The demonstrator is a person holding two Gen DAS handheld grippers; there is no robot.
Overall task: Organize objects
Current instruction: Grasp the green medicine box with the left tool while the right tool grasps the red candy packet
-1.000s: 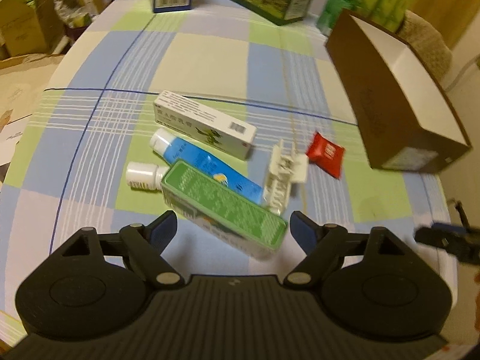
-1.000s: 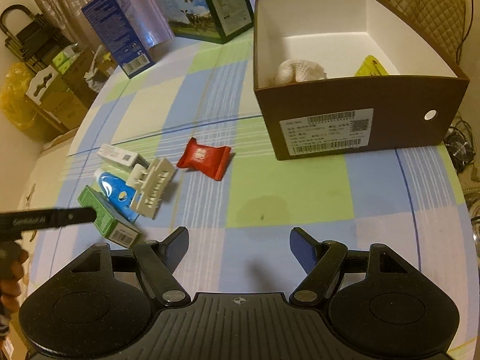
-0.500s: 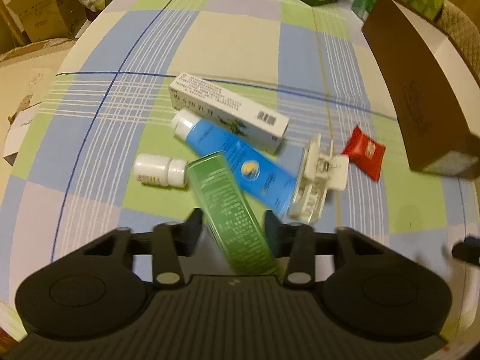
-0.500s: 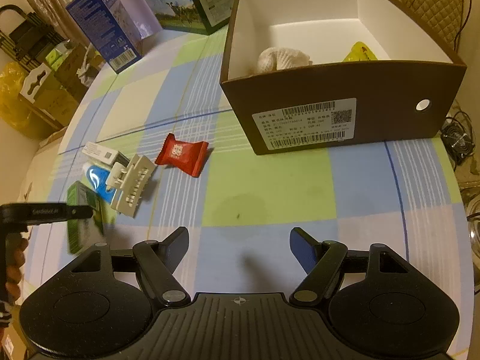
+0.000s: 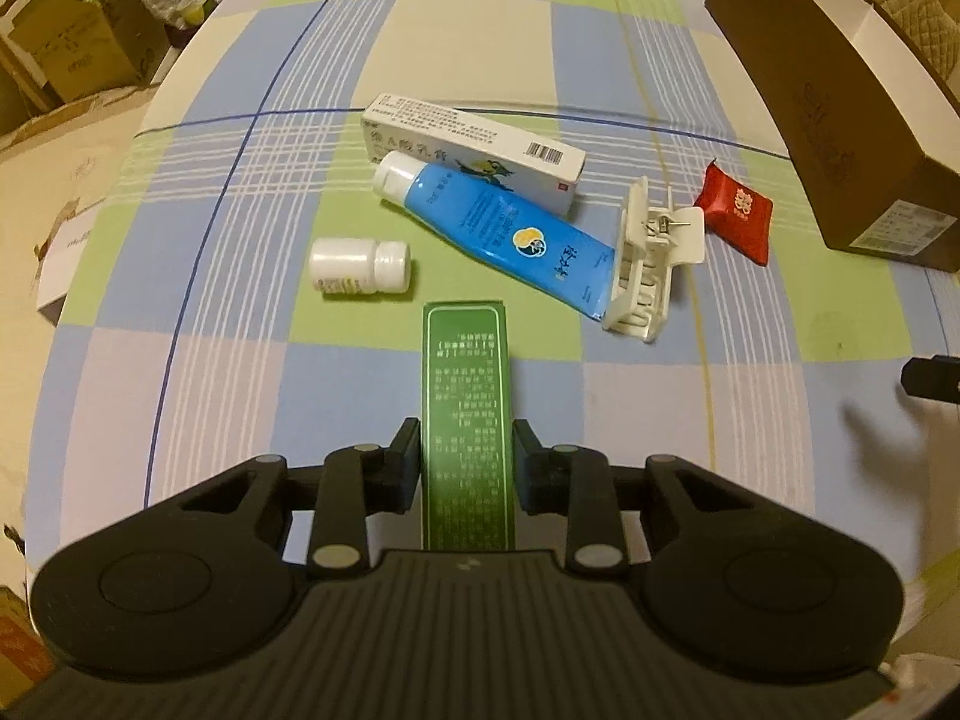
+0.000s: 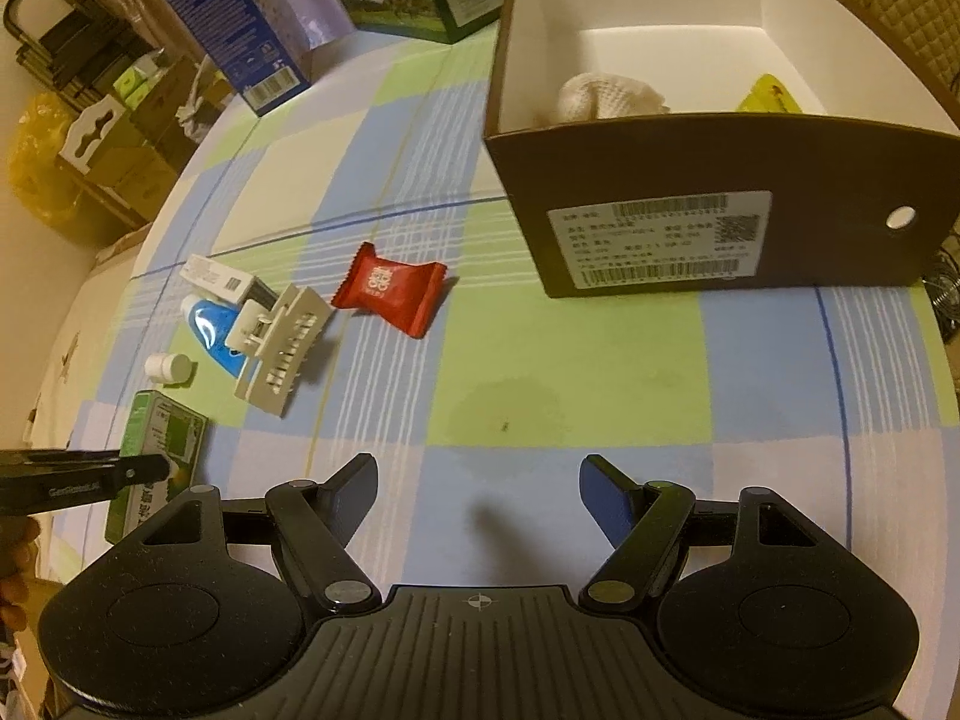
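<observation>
Left gripper: the left gripper (image 5: 467, 456) is pinched onto the long green printed carton (image 5: 467, 420), one black finger pressed against each long side; the carton points straight away from the camera, over the tablecloth.
Right gripper: the right gripper (image 6: 479, 489) has its fingers spread wide with nothing between them, and hangs over a bare patch of the checked blue, green and white tablecloth (image 6: 576, 372).
Green carton from the right wrist view: the carton (image 6: 157, 450) sits at the near left edge of the table, with a black finger of the left gripper across it.
White pill bottle: a small white plastic bottle (image 5: 360, 265) lies on its side just beyond and left of the carton's far end, apart from it.
Blue tube: a blue squeeze tube with a white cap (image 5: 492, 225) lies diagonally, its flat end touching the cream plastic hair claw clip (image 5: 651, 264).
White box: a long white printed cardboard box (image 5: 474, 147) lies right behind the tube, against it.
Red packet: a red foil sachet (image 5: 735, 213) lies just right of the clip, between it and the shoebox.
Shoebox: the open brown cardboard shoebox with a white inside (image 6: 720, 204) stands at the table's right; inside lie a knitted cream bundle (image 6: 606, 97) and a yellow packet (image 6: 771, 95).
</observation>
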